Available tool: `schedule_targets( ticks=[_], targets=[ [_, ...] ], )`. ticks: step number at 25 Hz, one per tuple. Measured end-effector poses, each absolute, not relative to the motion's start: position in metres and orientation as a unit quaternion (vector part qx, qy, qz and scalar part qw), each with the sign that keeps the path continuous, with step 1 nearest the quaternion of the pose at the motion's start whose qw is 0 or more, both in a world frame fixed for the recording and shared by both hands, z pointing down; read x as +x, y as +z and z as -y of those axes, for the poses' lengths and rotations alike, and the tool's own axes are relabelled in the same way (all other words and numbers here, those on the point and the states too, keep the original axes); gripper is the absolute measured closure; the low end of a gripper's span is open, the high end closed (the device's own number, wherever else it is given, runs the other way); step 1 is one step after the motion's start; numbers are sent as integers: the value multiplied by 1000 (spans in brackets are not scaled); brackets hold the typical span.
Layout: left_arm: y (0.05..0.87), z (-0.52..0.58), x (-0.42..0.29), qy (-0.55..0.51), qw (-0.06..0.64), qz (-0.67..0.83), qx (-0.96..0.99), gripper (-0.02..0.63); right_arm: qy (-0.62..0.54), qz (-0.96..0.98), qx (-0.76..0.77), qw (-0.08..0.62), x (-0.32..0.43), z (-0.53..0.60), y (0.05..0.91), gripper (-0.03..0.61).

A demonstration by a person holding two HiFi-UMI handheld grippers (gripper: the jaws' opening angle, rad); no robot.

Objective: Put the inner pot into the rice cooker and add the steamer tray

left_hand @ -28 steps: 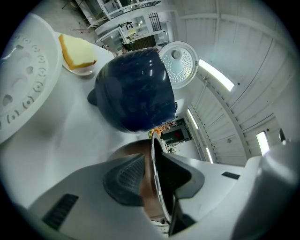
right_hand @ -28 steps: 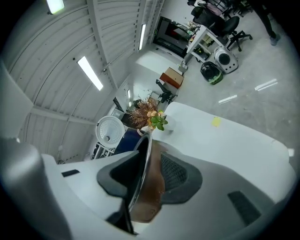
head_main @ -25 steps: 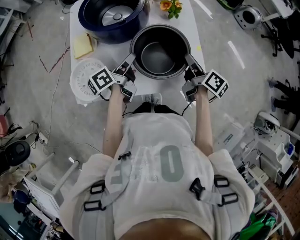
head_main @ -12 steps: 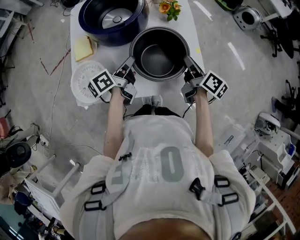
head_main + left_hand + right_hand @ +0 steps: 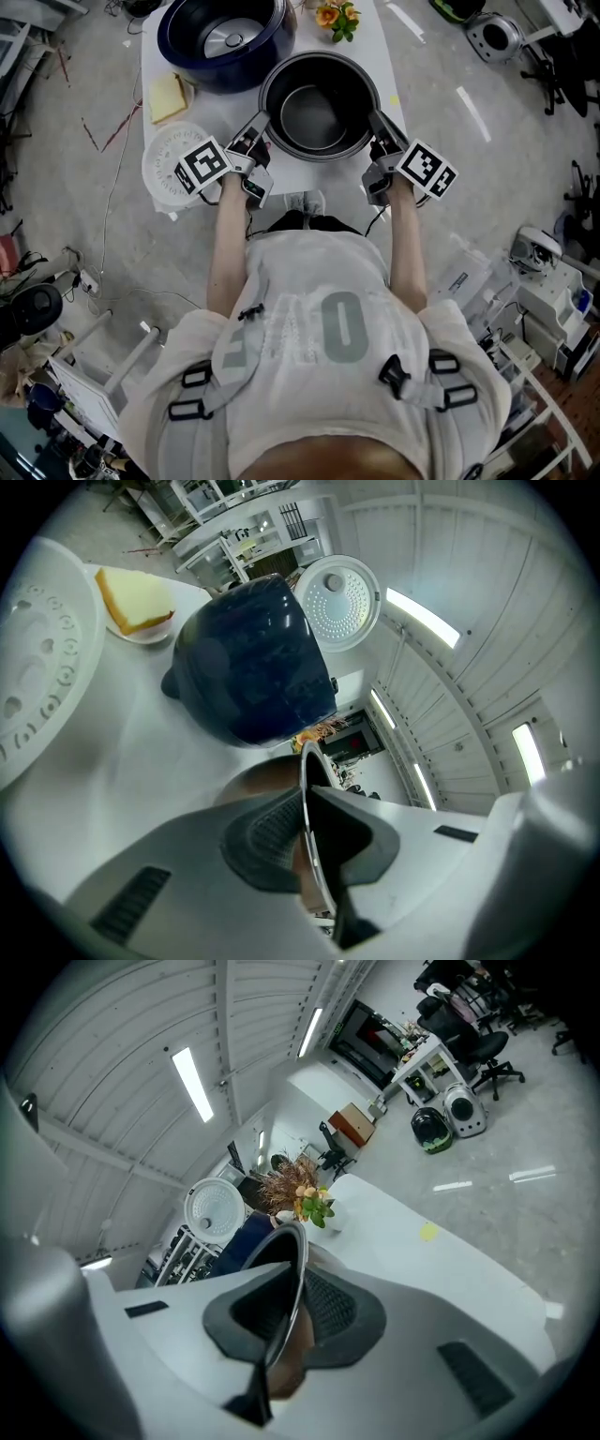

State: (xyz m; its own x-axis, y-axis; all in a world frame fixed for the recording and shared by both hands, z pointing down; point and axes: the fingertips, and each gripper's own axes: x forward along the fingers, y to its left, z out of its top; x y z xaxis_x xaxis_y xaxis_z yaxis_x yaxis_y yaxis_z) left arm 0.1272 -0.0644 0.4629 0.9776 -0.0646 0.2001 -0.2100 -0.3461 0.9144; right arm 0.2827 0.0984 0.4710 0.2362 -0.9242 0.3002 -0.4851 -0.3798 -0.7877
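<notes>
Three things stand near the inner pot (image 5: 321,114): rice cooker (image 5: 185,53), steamer tray (image 5: 163,155), flowers (image 5: 339,13).

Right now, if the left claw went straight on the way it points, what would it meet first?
The inner pot: the left claw, whose jaws have just been closing, pinches its rim. Beyond that, probably the blue rice cooker, though depth is unclear.

Left gripper (image 5: 260,127) and right gripper (image 5: 379,126): jaws have just been closing, narrower than a second ago. Each pair now pinches the rim of the inner pot (image 5: 319,114), one pad inside the wall, one outside
</notes>
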Motion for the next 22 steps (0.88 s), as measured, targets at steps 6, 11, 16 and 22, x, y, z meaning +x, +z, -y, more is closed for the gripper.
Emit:
schedule_targets(
  ticks=[6,11,16,22],
  targets=[
    [434,68,139,50,546,60,834,574,-352,-487,-744,292,291,-97,439,532],
    [402,64,150,28,529,36,848,574,-309,-499,-754,294,301,-103,402,534],
    [363,63,163,5,501,9,865,574,-265,-507,-762,302,311,-106,361,534],
    [313,70,174,-28,462,-13,886,572,-206,-528,-764,309,320,-100,309,535]
  ],
)
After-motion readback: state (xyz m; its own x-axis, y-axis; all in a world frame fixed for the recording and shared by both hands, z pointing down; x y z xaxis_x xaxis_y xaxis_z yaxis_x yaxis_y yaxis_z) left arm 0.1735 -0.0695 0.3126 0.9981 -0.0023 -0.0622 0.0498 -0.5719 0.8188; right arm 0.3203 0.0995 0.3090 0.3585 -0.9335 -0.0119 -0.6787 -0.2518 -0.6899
